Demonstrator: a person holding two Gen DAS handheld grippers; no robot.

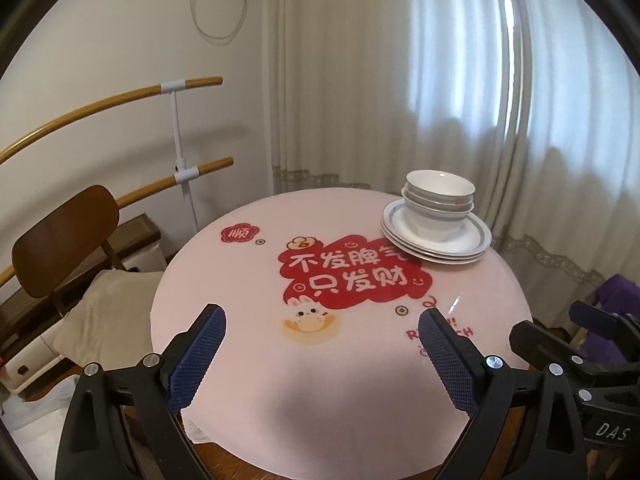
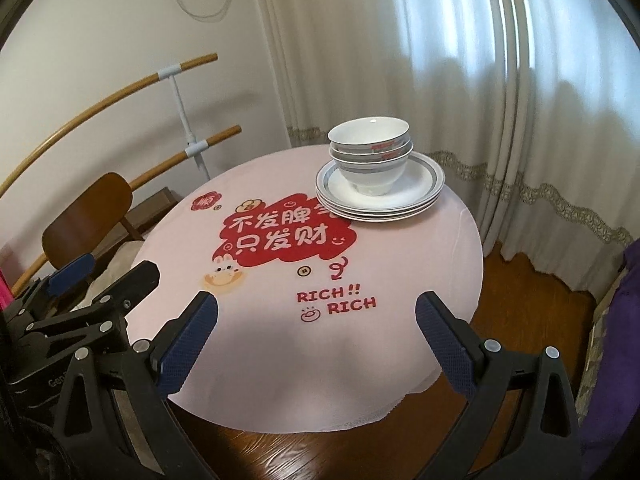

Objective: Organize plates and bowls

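Note:
A stack of white bowls sits on a stack of grey-rimmed white plates at the far right of a round table under a pink printed cloth. My left gripper hovers open over the table's near side with nothing between its blue pads; it also shows at the left of the right wrist view. My right gripper is open and empty over the near edge, well short of the dishes. In the left wrist view it appears at the right.
A wooden chair and a beige cushion stand left of the table, with curved wooden rails behind. Curtains hang behind the dishes. Purple fabric lies at the right, above wooden floor.

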